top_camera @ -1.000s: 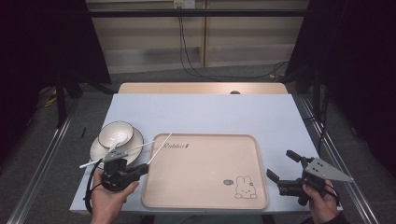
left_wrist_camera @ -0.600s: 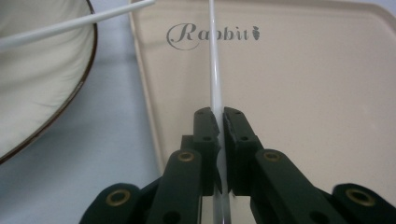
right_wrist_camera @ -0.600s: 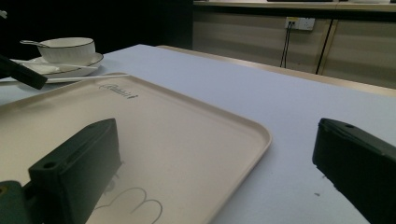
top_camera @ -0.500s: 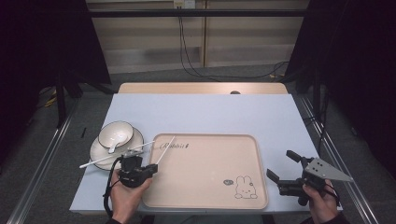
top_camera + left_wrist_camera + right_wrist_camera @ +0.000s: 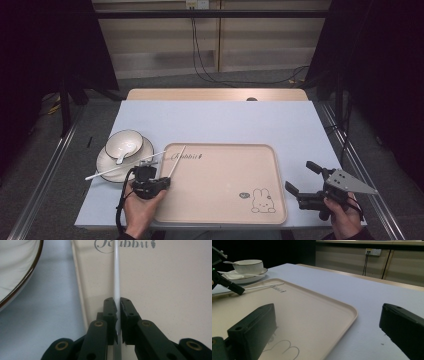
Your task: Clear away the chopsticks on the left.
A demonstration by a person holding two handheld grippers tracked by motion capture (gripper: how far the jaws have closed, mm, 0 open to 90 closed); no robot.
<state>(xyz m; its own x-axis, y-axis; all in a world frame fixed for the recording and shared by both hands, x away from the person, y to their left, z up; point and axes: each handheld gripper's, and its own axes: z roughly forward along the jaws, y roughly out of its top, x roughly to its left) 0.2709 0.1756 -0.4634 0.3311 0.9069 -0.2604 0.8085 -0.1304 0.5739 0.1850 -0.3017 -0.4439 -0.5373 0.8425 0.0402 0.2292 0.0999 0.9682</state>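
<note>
We have the left gripper (image 5: pixel 117 305) clenched on a chopstick (image 5: pixel 116 272) over the tray (image 5: pixel 225 200) at nine o'clock; next, lower and release it. Right gripper (image 5: pixel 301 183) idles, jaws released.

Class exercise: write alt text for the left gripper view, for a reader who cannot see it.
The left tool is shut on a thin white chopstick, which runs straight ahead over a beige tray towards the grey printed word "Rabbit". At the far left, a white plate with a dark rim sits on the pale blue table.
</note>
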